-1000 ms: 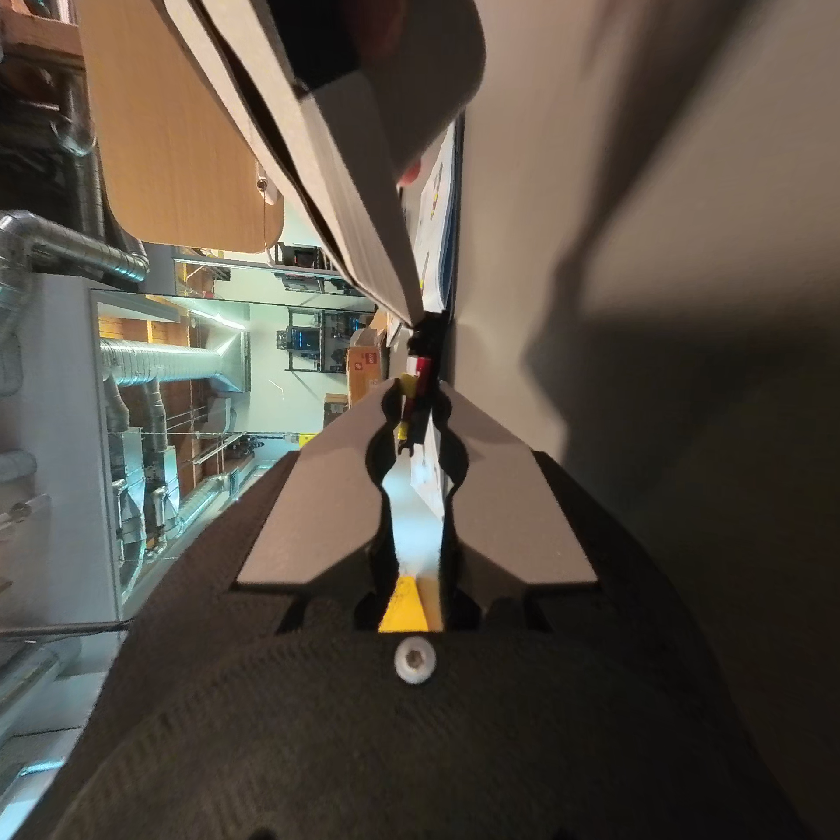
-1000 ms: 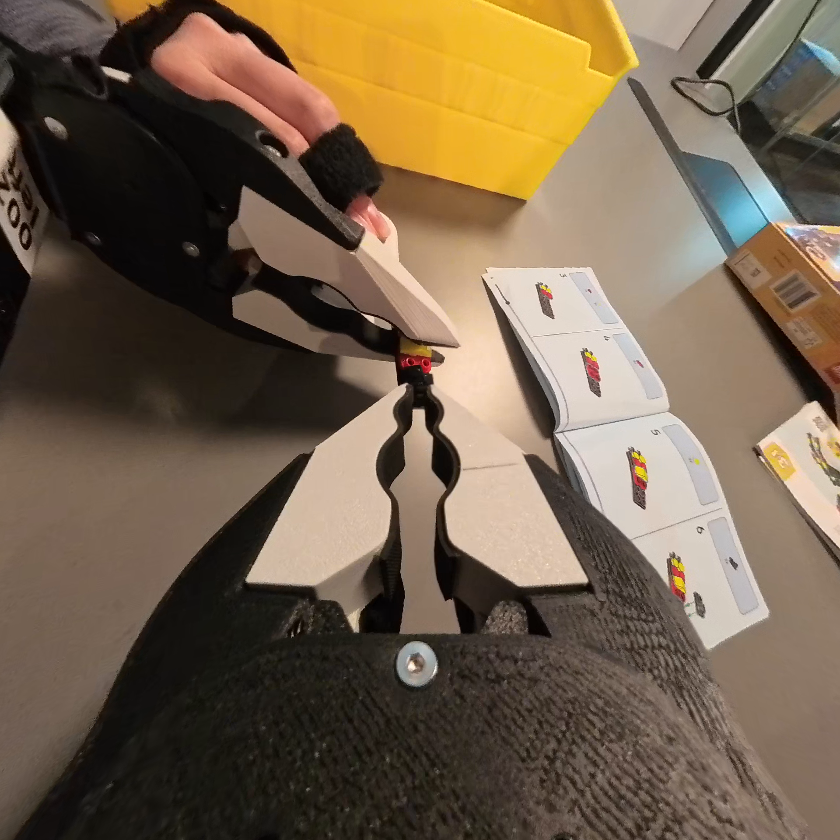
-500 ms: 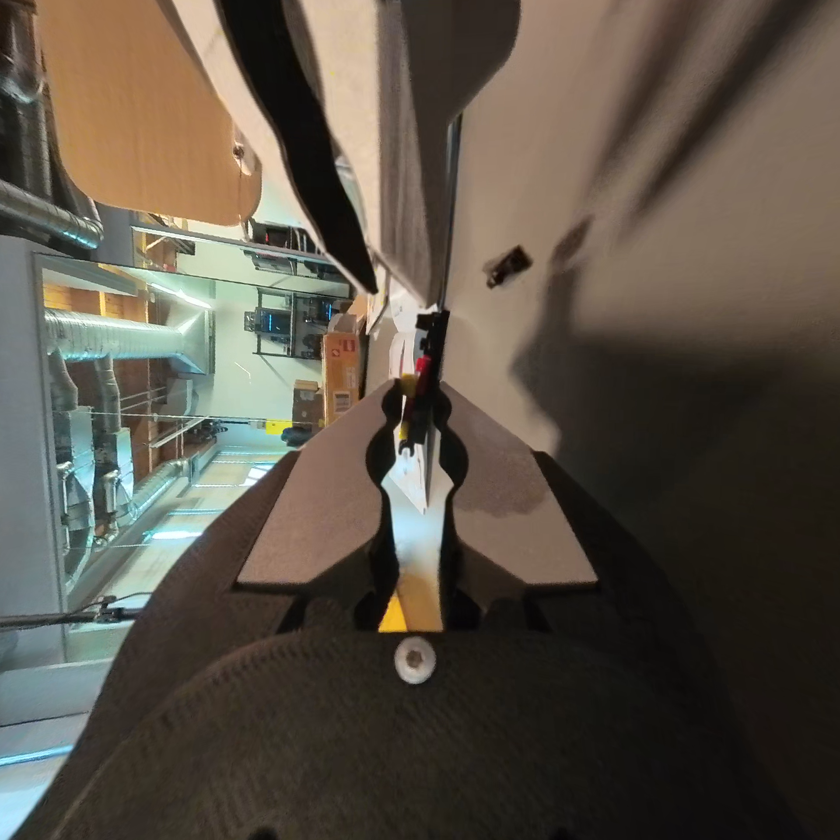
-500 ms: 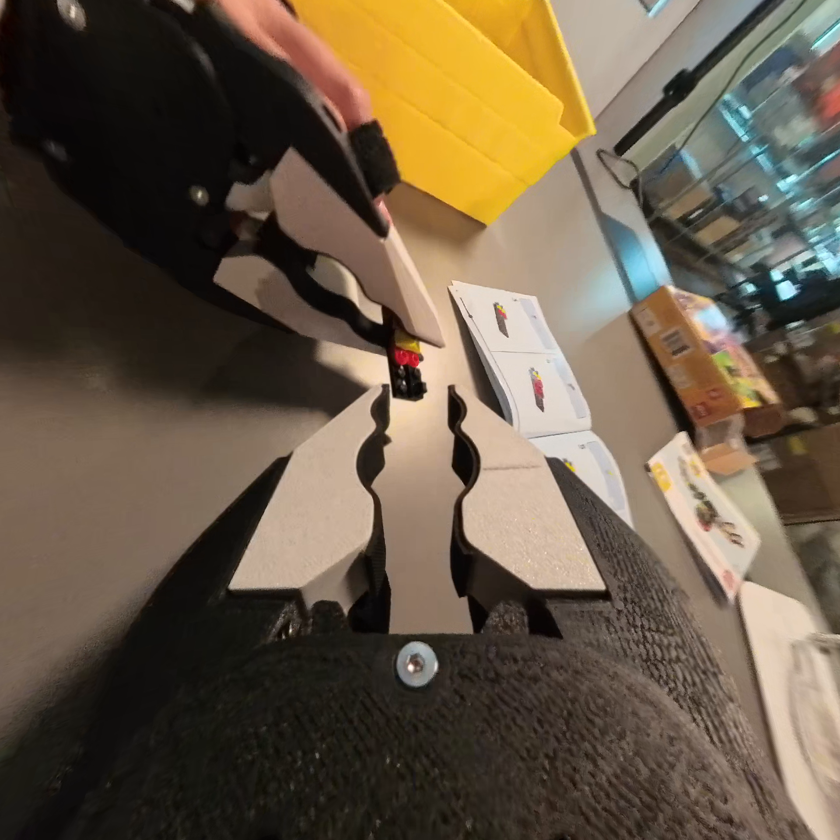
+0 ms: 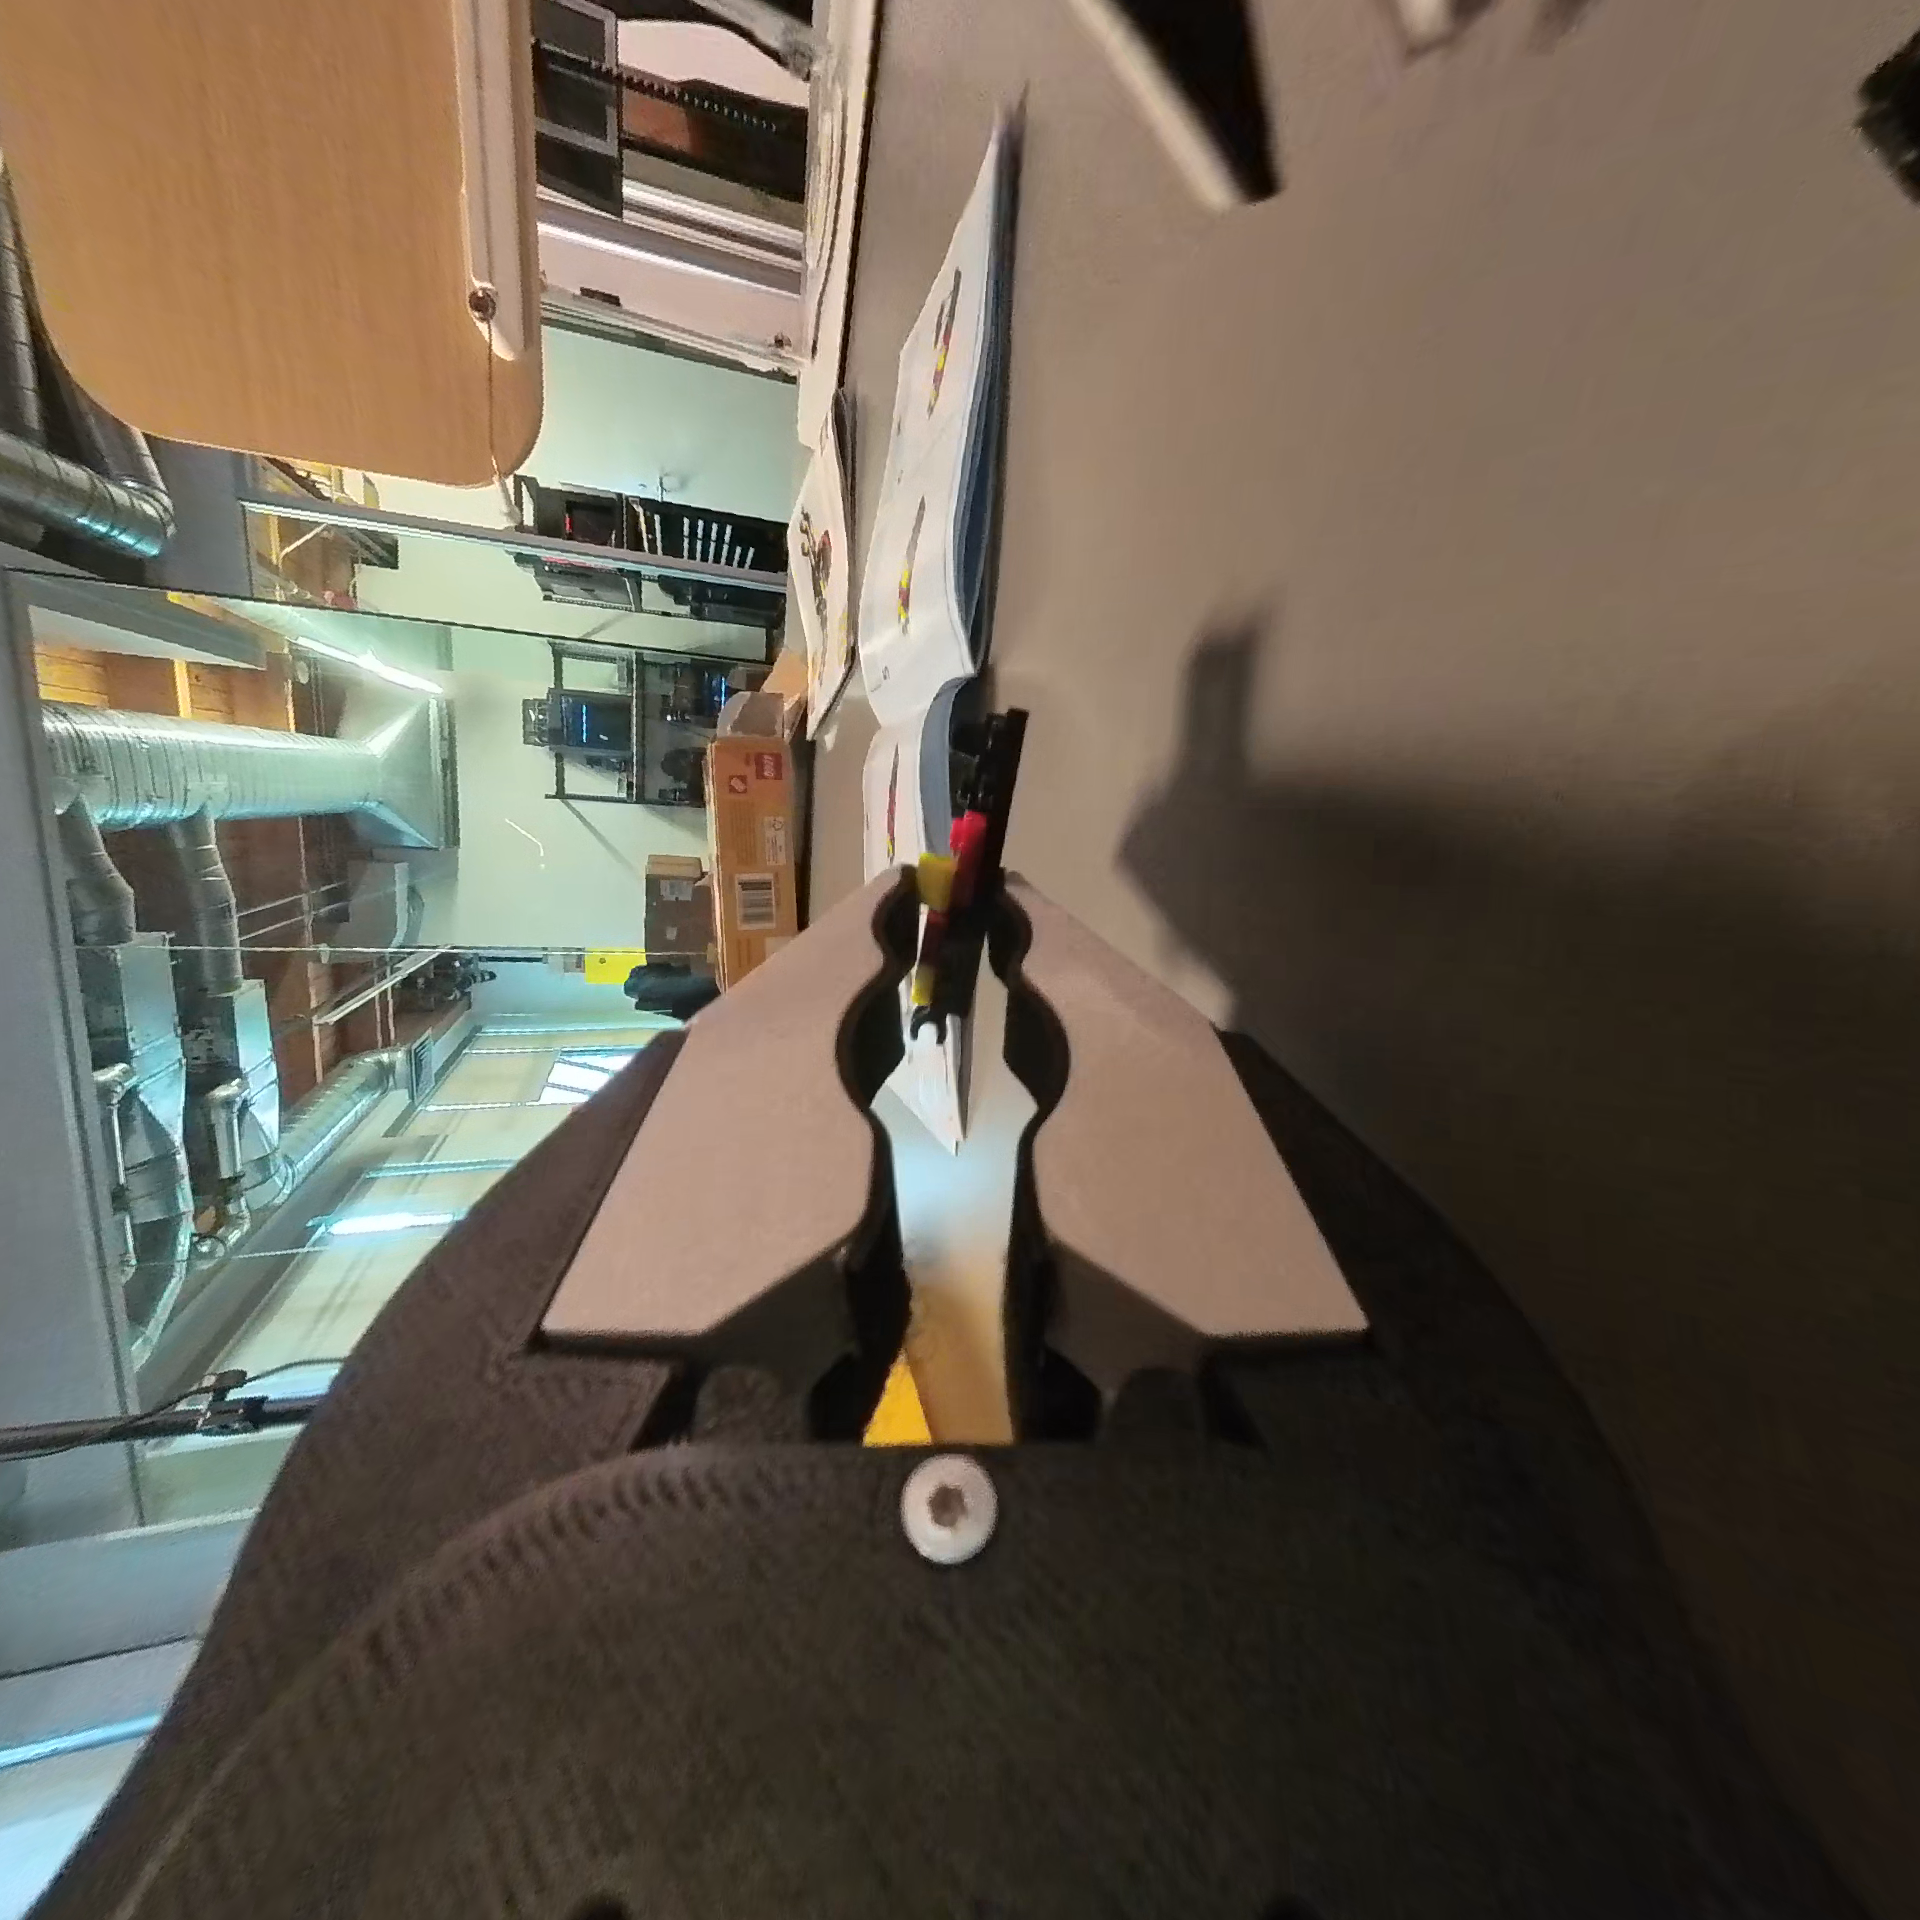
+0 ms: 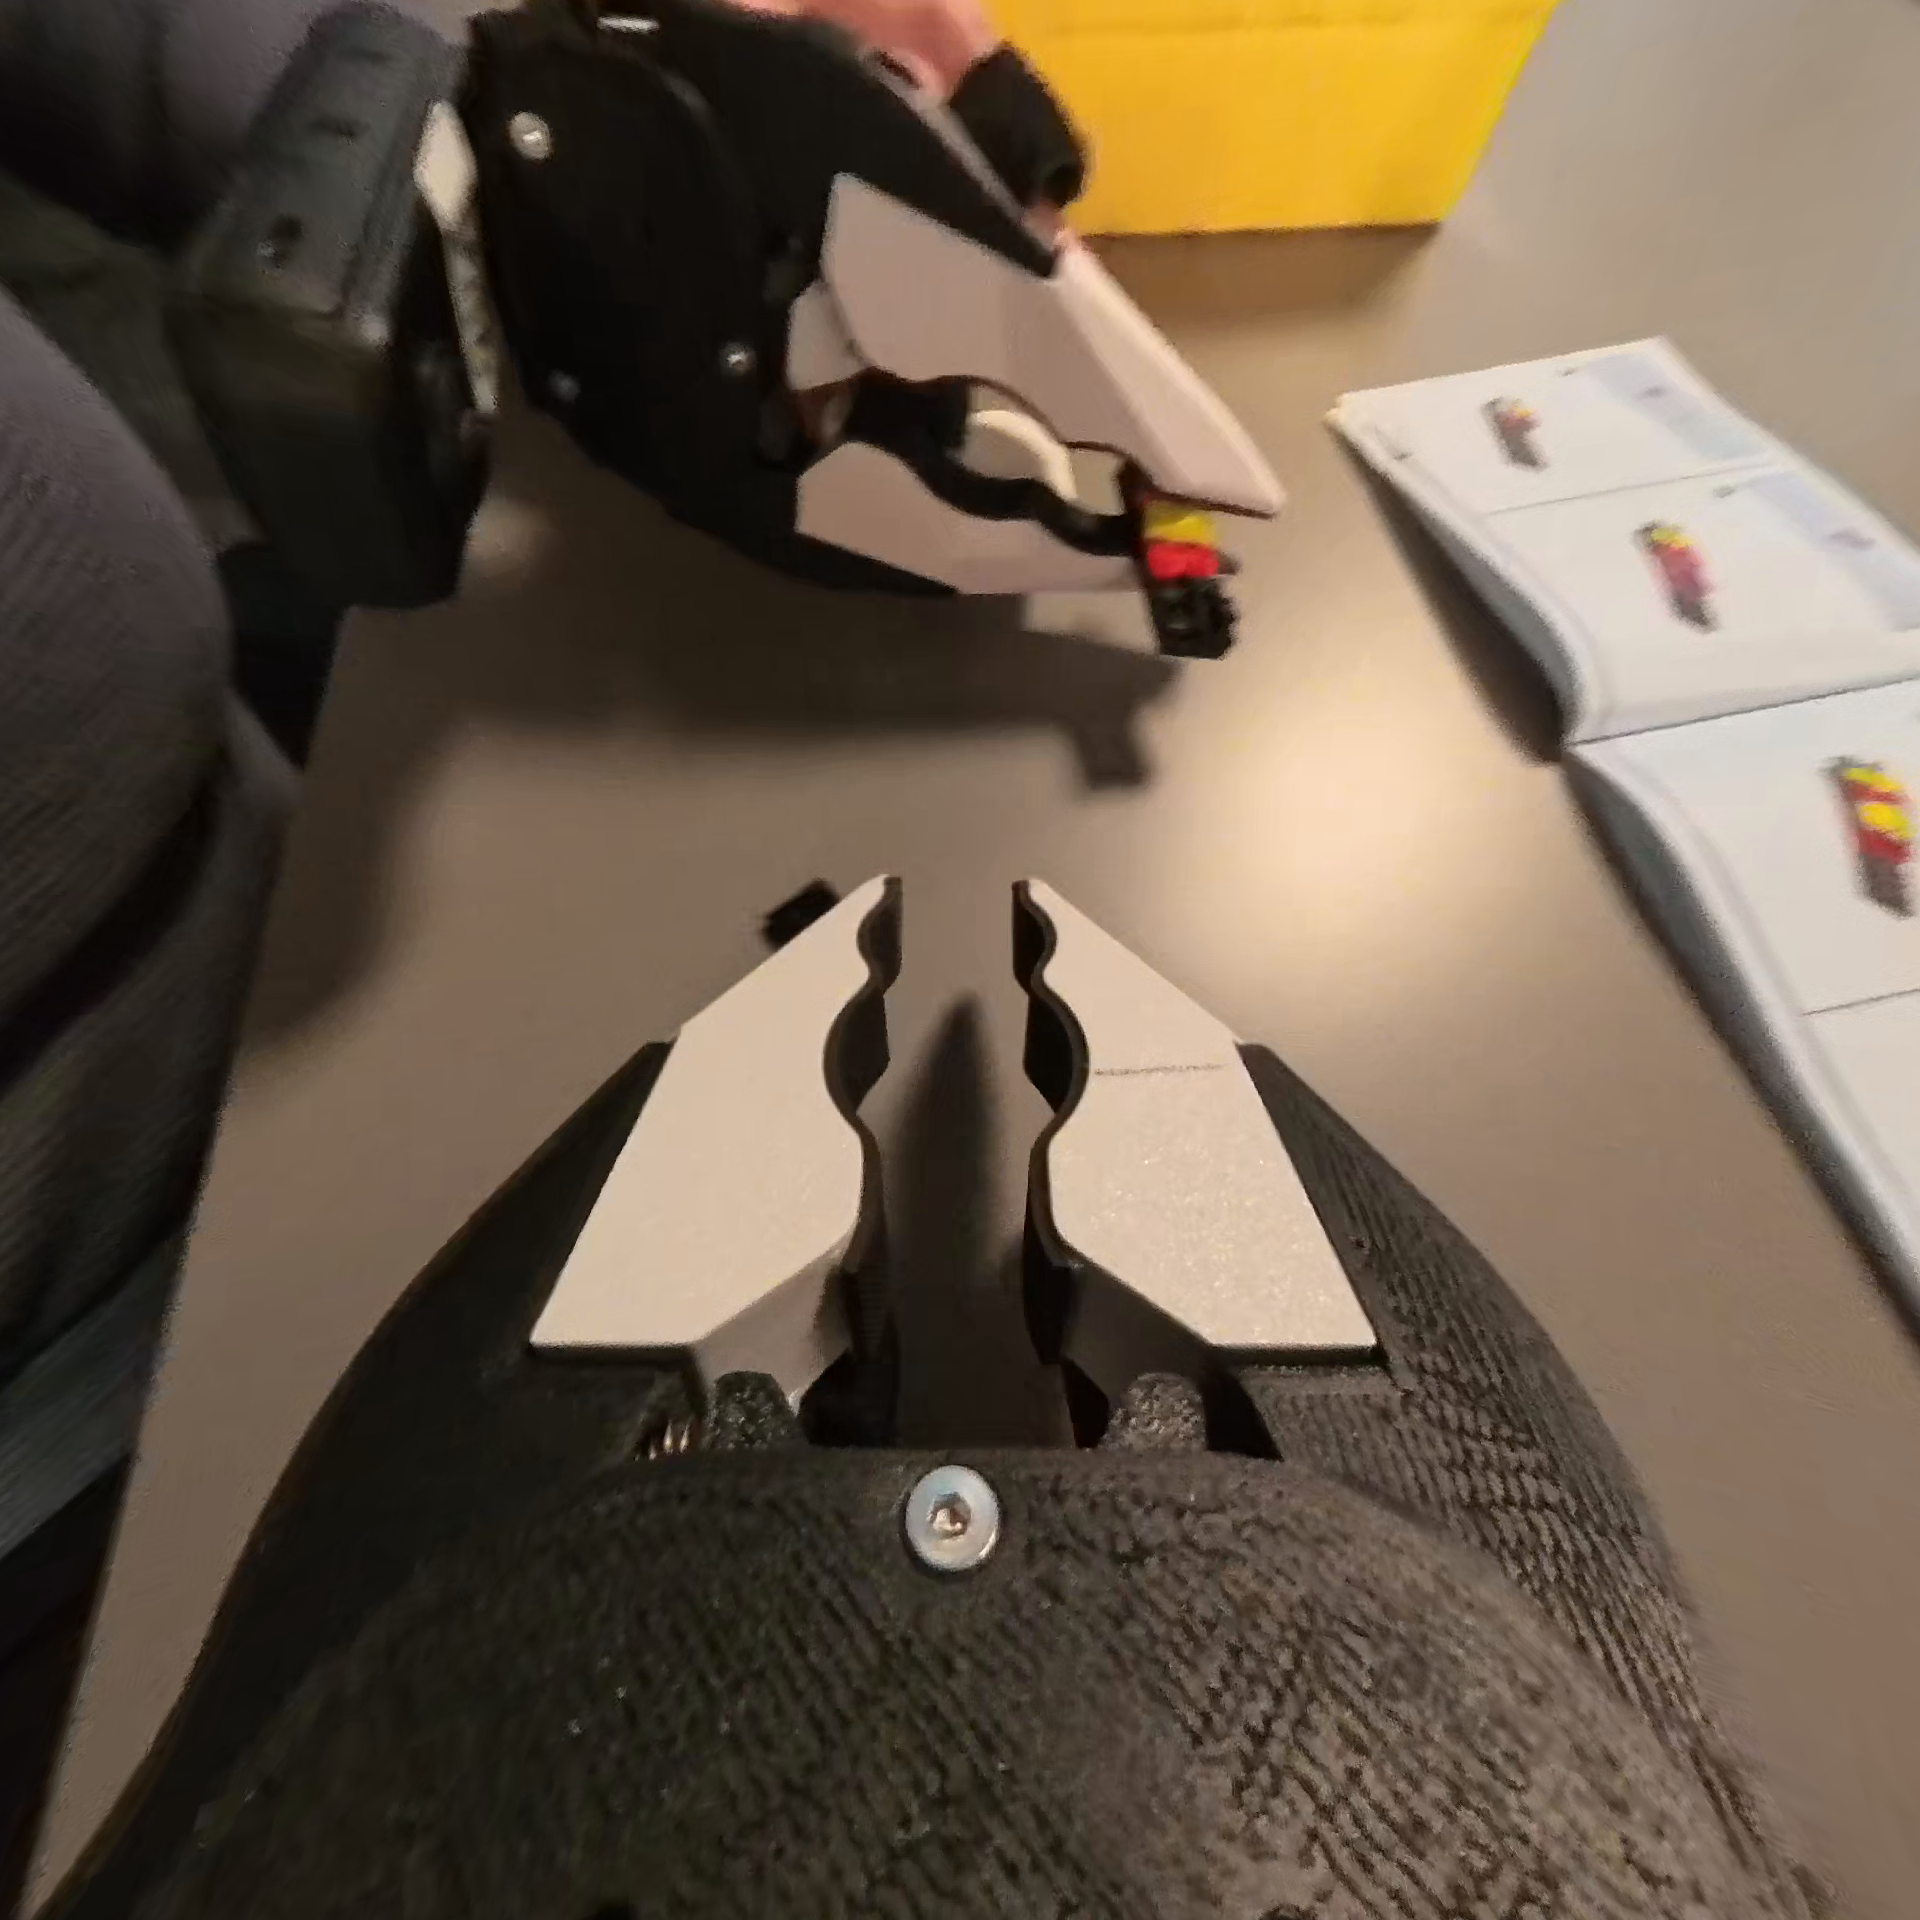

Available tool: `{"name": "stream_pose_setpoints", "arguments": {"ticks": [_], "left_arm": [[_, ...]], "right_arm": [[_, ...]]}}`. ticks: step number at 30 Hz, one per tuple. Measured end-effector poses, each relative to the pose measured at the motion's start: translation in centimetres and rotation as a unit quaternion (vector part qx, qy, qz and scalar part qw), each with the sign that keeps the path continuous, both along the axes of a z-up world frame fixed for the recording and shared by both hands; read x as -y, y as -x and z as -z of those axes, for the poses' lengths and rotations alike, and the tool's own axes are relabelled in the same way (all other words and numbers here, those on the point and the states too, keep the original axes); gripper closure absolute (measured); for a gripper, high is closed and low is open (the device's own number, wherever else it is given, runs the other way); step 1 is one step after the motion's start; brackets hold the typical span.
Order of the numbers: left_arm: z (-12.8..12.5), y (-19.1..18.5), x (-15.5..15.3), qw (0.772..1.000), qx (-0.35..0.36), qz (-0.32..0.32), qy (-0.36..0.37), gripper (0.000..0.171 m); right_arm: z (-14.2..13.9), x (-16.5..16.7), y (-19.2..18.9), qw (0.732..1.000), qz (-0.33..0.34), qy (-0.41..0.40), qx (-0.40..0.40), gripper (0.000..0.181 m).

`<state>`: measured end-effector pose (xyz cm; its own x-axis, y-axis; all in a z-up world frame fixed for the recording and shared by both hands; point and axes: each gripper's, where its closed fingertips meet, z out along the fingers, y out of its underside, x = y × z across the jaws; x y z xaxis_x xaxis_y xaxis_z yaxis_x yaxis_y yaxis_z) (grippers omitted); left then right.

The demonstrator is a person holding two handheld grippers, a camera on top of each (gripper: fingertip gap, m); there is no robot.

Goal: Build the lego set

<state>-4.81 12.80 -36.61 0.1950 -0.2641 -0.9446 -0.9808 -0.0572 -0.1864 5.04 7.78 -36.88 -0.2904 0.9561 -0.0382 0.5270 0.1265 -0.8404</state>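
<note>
My left gripper [image 5: 951, 899] is shut on a small lego assembly [image 5: 987, 769] of black, red and yellow pieces and holds it above the grey table [image 6: 1299, 831]. The right wrist view shows the left gripper [image 6: 1205, 530] at upper middle with the assembly [image 6: 1184, 613] sticking out of its tips. My right gripper [image 6: 953, 888] is open and empty, low over the table and a good way in front of the assembly. A small black piece [image 6: 800, 906] lies on the table just left of its left fingertip.
An open instruction booklet [image 6: 1662, 582] lies on the table to the right, and shows beyond the assembly in the left wrist view [image 5: 935, 499]. A yellow bin [image 6: 1278, 114] stands at the back. A person's dark sleeve [image 6: 94, 727] fills the left side. A cardboard box [image 5: 748, 852] stands farther off. One gripper's finger ends stand about 11 cm off the other's.
My right gripper has opened, let go of the assembly's black end and drawn back from it. The left gripper keeps its hold on the assembly. A small black piece now lies on the table.
</note>
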Motion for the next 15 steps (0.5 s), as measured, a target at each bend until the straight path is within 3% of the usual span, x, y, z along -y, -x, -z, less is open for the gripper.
{"name": "stream_pose_setpoints", "arguments": {"ticks": [3, 15], "left_arm": [[0.2, -0.4, 0.1, 1.0, 0.0, 0.009, 0.005, 0.16], [0.4, -1.2, 0.4, 1.0, -0.005, 0.023, 0.007, 0.16]], "right_arm": [[0.4, 2.3, -0.5, 1.0, -0.01, 0.022, 0.019, 0.162], [1.9, 3.5, -0.4, 0.988, 0.147, -0.033, 0.047, 0.162]]}}
